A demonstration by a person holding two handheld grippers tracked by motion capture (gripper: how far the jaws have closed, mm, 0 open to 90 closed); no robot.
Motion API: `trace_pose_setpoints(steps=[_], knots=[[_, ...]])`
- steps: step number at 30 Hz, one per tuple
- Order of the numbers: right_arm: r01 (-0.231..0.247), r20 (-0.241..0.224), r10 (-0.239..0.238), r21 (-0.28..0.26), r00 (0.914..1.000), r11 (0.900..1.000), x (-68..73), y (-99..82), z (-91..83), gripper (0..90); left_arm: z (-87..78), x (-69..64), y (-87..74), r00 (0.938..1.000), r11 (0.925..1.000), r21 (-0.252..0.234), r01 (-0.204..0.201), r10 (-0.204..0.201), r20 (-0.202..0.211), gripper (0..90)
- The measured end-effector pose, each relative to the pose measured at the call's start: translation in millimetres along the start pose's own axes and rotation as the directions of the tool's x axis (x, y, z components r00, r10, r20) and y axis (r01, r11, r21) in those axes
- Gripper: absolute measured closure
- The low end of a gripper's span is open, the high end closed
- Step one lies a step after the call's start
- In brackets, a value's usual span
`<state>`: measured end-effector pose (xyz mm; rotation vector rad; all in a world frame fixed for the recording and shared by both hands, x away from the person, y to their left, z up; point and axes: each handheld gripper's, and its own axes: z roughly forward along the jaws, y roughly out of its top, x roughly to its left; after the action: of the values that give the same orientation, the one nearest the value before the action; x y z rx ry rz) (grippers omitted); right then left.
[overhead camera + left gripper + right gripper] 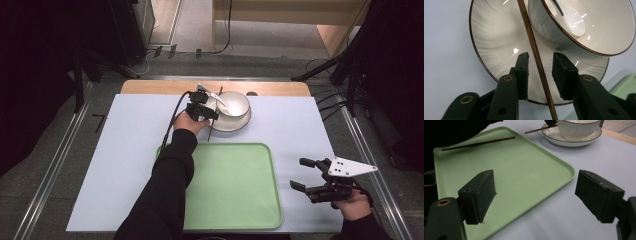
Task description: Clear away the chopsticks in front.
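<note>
The left gripper hangs over the near edge of a plate, its two black jaws a little apart. A thin brown chopstick runs between them, lying across the plate and leaning close to the left jaw; whether either pad presses on it cannot be told, and a gap shows on the right side. The chopstick's far end passes beside a white bowl that sits on the plate. In the high view the left gripper is just left of the bowl, at the far middle of the table, which has a pale blue cover.

Nearer the person lies a green tray. In the right gripper view a second chopstick lies on the tray near its far edge.

The right gripper rests at the table's right side, just beside the tray, jaws wide apart with nothing between them.
</note>
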<state>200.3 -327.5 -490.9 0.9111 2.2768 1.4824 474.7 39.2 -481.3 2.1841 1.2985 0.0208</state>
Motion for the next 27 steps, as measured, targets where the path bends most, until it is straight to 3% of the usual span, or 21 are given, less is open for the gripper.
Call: trace_pose_setpoints(steps=[3, 7, 8, 12, 19, 27], knots=[[0.0, 0.001, 0.0, -0.001, 1.0, 1.0, -0.1, -0.1, -0.3, 17.5, 6.2, 1.4, 0.0, 0.9994, 0.9994, 0.009, 0.033, -0.033, 0.004, 71.4], [0.001, 0.0, -0.001, -0.001, 1.0, 1.0, -0.4, -0.1, -0.2, 17.5, 11.1, 1.4, -1.1, 0.999, 0.9989, 0.015, 0.044, -0.044, 0.001, 75.0], [0.0, -0.001, 0.0, -0.001, 1.0, 1.0, -0.7, -0.2, -0.1, 17.5, 11.9, 1.7, -0.9, 0.9986, 0.9985, 0.015, 0.054, -0.053, -0.004, 79.6], [-0.001, -0.003, 0.001, -0.002, 1.0, 1.0, -0.8, -0.2, -0.3, 17.5, 12.2, 2.6, 0.6, 0.9934, 0.9934, 0.008, 0.114, -0.114, -0.011, 83.3], [0.001, -0.004, -0.001, -0.003, 1.0, 1.0, -0.6, 0.0, -0.2, 17.5, 9.6, 6.3, 1.2, 0.9895, 0.9894, 0.016, 0.144, -0.144, -0.006, 85.7], [0.001, -0.004, -0.001, -0.002, 1.0, 1.0, -0.5, 0.1, -0.1, 17.5, -7.2, 12.2, 3.9, 0.9861, 0.9859, -0.02, 0.166, -0.166, -0.008, 85.9]])
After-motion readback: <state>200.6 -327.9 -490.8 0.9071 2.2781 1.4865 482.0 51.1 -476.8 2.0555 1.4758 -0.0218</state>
